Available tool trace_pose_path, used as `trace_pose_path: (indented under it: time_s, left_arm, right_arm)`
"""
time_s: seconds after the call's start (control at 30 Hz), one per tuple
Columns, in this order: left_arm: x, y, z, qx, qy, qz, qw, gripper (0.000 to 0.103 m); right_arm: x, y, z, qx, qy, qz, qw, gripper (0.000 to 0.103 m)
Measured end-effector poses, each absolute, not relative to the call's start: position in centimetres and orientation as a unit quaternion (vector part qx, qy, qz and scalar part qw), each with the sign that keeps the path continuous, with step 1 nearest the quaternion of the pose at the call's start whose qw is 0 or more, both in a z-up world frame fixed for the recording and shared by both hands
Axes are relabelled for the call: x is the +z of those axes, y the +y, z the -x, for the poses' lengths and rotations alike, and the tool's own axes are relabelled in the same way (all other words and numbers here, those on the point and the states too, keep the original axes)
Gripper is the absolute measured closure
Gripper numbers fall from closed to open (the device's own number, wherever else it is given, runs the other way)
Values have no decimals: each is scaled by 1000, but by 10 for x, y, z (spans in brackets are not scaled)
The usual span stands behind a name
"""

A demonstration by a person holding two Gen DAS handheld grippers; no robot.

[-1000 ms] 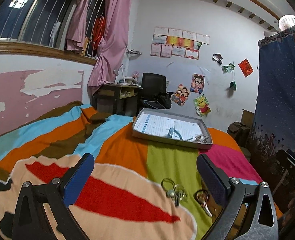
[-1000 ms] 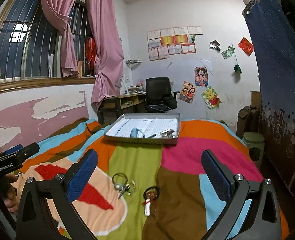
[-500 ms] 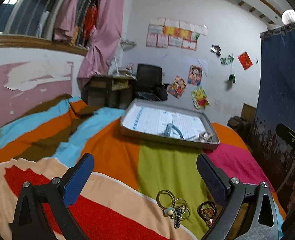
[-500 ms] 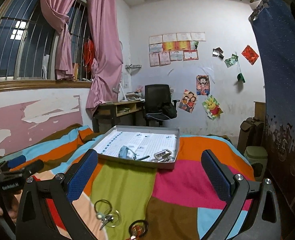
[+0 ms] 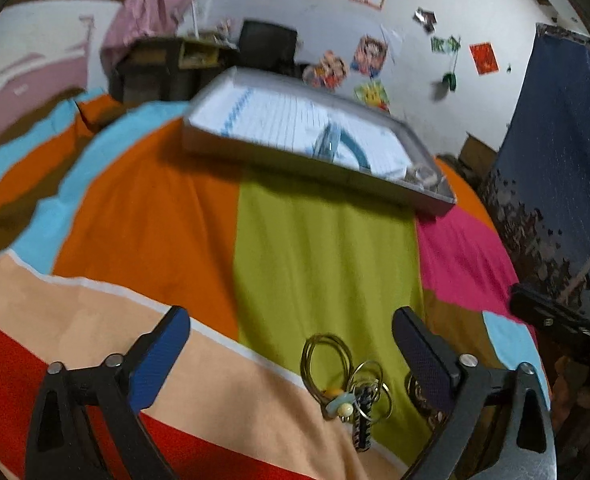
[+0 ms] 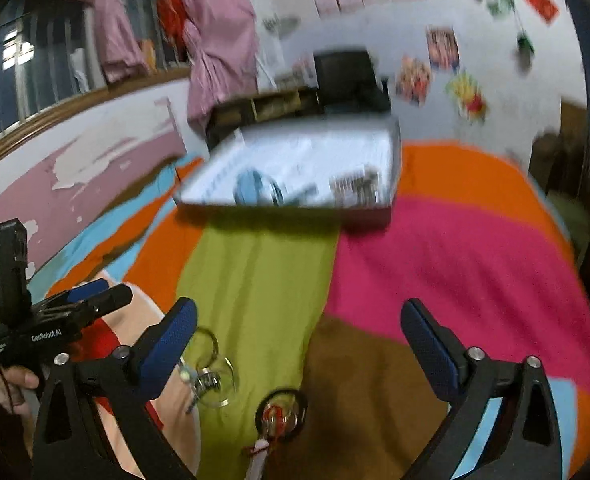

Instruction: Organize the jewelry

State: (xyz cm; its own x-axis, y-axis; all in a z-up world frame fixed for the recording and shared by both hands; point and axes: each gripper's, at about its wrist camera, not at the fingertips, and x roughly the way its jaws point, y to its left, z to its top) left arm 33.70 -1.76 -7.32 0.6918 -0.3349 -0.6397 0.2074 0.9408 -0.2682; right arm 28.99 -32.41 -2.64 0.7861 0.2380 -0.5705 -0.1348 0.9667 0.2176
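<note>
Left gripper: my left gripper [image 5: 291, 330] stands wide over the bed, blue pads far apart and nothing pressed between them; its jaws have just been closing a little. The cluster of thin gold-coloured wire rings with a pale bead and dark beaded strap [image 5: 345, 384] lies on the cover between the two fingers, nearer the right one, touched by neither.
Right gripper: my right gripper [image 6: 297, 322] is also wide and holds nothing; its jaws have just been closing slightly too. The dark ring with a red knot and pale tassel [image 6: 281, 412] lies on the cover low between its fingers.
Jewelry on the bed: in the right wrist view the wire-ring cluster [image 6: 209, 376] sits just right of my left finger, on the green patch near the peach one. The dark ring is beside it, to the right, apart from it.
Tray: a shallow grey rectangular tray with a white printed lining [image 5: 255, 148] rests at the far end of the bed. Inside lie a light-blue curved band [image 5: 335, 140] and small silvery pieces [image 5: 423, 174] in the right near corner; blur hides their detail.
Bed: the patchwork cover of orange, green, pink, brown and blue blocks [image 5: 319, 248] carries everything.
Other hand: in the right wrist view my left hand [image 6: 13, 388] grips the black handle at the far left.
</note>
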Motion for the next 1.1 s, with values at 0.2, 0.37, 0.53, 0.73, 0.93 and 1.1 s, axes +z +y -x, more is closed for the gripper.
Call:
trace_pose_path:
  time_s: [0.2,0.37,0.53,0.73,0.93,1.1]
  left_arm:
    - [-98,-23,-352,-195,417,93,883,45]
    - [-121,-34,-359,-212,462,82,857,67]
    - [-134,-36,-360,-218,485,92,842,80]
    - [-134,-39,-359,-230,492,97,834,96]
    - [-127,-40,-357,-239,484,102,836,100]
    - [-105,-43,-351,-241,466,100,845,100]
  right_arm:
    - [-71,-318,-309,133,400,-93,902,52]
    - [-95,-299,-316,138,453,-69,878,70]
    - [-109,-296,-319,126,490,-61,861,80]
    - [-123,-287,-324,125,519,-47,844,80]
    - [-134,-285,-328,122,532,-57,836,92]
    - [-127,-289,-327,129,515,-83,843,98]
